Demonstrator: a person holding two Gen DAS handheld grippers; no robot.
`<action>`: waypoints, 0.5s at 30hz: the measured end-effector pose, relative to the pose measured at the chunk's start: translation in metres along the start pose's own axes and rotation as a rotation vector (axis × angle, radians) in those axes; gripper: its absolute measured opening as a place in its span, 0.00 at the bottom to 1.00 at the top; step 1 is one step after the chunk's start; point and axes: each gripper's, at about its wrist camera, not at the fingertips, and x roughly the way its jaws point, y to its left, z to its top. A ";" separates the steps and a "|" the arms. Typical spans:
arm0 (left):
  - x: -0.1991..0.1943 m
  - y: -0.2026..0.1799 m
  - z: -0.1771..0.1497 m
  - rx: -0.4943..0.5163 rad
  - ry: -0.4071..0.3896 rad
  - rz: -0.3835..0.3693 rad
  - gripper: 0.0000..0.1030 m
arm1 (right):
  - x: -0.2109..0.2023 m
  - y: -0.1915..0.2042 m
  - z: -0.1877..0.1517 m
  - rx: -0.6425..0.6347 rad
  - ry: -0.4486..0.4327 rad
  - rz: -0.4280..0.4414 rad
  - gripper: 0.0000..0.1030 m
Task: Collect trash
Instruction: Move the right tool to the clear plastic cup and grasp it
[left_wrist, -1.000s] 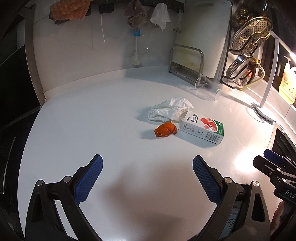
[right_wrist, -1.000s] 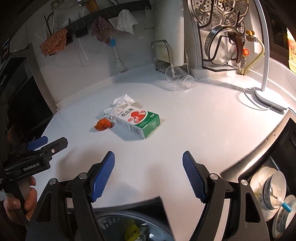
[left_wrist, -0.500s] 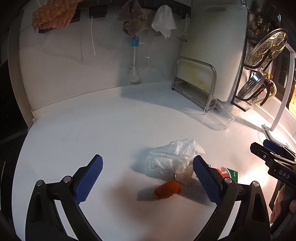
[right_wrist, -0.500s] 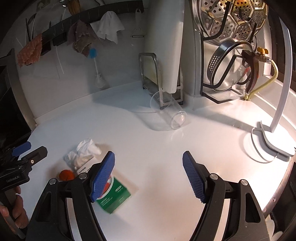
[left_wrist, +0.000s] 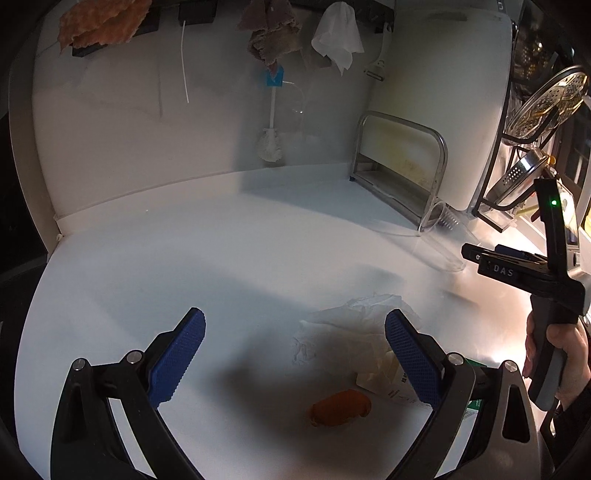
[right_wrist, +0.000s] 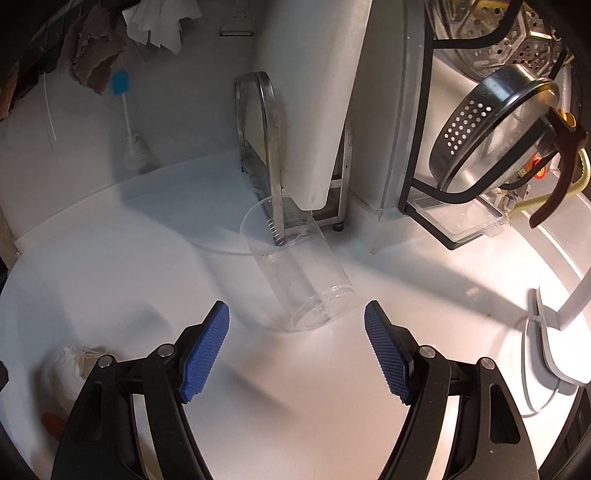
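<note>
A clear plastic cup (right_wrist: 295, 266) lies on its side on the white counter (right_wrist: 110, 266), its mouth just beyond and between the blue pads of my right gripper (right_wrist: 296, 321), which is open and empty. My left gripper (left_wrist: 294, 332) is open too, hovering over an orange scrap (left_wrist: 340, 406) and a crumpled white wrapper (left_wrist: 351, 328). A white and green carton (left_wrist: 391, 387) lies partly hidden behind the left gripper's right finger. The same cup (left_wrist: 443, 240) shows at the right of the left wrist view, with the right gripper's body (left_wrist: 517, 269) and a hand there.
A steel rack (right_wrist: 269, 147) with a white cutting board (right_wrist: 314, 92) stands behind the cup. A colander (right_wrist: 491, 125) hangs in a black wire rack at right. A white lamp base (right_wrist: 554, 343) and cable lie at far right. Cloths and a brush (left_wrist: 271, 122) hang on the back wall.
The right gripper has swung from the carton toward the cup, which now lies right before its open jaws. The left gripper moved forward over the orange scrap and wrapper, then held still.
</note>
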 end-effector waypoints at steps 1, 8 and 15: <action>0.000 0.000 -0.001 -0.001 0.000 0.000 0.93 | 0.005 0.001 0.002 -0.008 0.007 -0.006 0.70; 0.002 0.002 -0.003 -0.008 0.015 -0.012 0.93 | 0.034 0.008 0.015 -0.052 0.042 -0.048 0.70; 0.003 0.001 -0.004 -0.001 0.018 -0.021 0.93 | 0.054 0.020 0.026 -0.082 0.071 -0.085 0.70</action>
